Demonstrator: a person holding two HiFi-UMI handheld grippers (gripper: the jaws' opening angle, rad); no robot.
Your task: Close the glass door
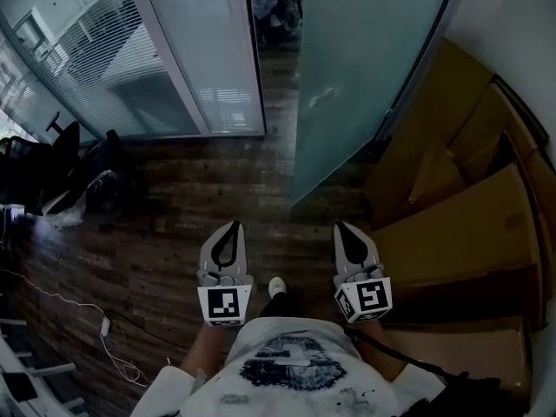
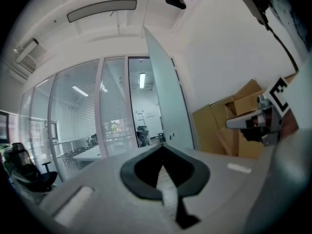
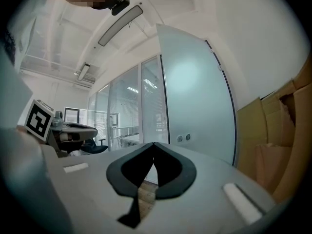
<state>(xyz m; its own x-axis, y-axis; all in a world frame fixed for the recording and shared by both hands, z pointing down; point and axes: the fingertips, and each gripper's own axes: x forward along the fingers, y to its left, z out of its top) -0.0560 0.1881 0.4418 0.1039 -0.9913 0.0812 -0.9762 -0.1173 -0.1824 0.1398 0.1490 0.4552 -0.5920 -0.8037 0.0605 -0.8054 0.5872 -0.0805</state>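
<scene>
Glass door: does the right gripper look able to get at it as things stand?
Probably yes. The door stands open ahead of the right gripper, with only bare floor between; the boxes lie off to the right. No contact yet.

Place: an office with glass-walled rooms.
Walls: full-height glass partitions [image 1: 200, 50] at 11 to 12 o'clock, with slatted blinds [image 1: 95, 33] behind them.
Door: frosted glass door [image 1: 365, 68] at 1 o'clock, standing open.
Furniture: black office chairs [image 1: 61, 142] at 10 o'clock; a white desk [image 2: 90, 152] behind the glass.
Ceiling: long light strip [image 2: 101, 9].
Floor: dark wood planks [image 1: 174, 224], with a white cable [image 1: 78, 307] at 8 o'clock.
Storage: cardboard boxes [image 1: 469, 224] piled at 2 to 3 o'clock.
</scene>
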